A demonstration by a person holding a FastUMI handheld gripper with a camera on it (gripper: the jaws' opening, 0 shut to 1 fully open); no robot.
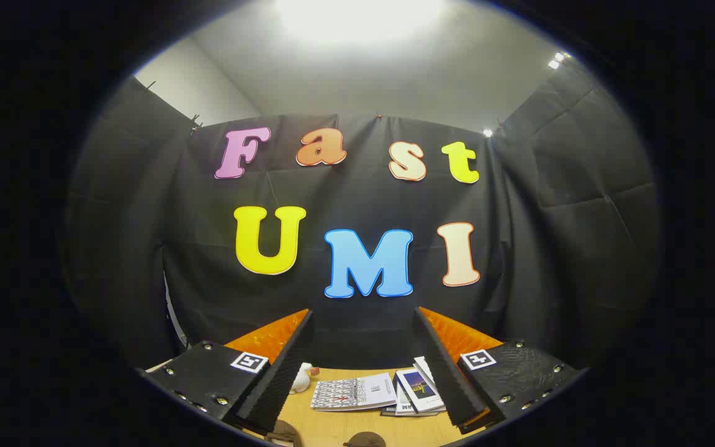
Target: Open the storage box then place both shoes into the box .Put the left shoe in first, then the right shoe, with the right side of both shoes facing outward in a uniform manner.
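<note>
My gripper [362, 323] is raised and looks level at the booth's back wall, its two orange-and-black fingers spread wide with nothing between them. Far below, a strip of wooden table [332, 425] shows between the fingers. Two dark rounded shapes [364, 440] peek up at the table's near edge below the fingers; I cannot tell what they are. No storage box can be made out.
A stack of booklets [388, 392] lies on the table toward the back wall. A small white object [301, 377] sits beside the left finger's inner edge. Black cloth walls close the booth at the back and on both sides.
</note>
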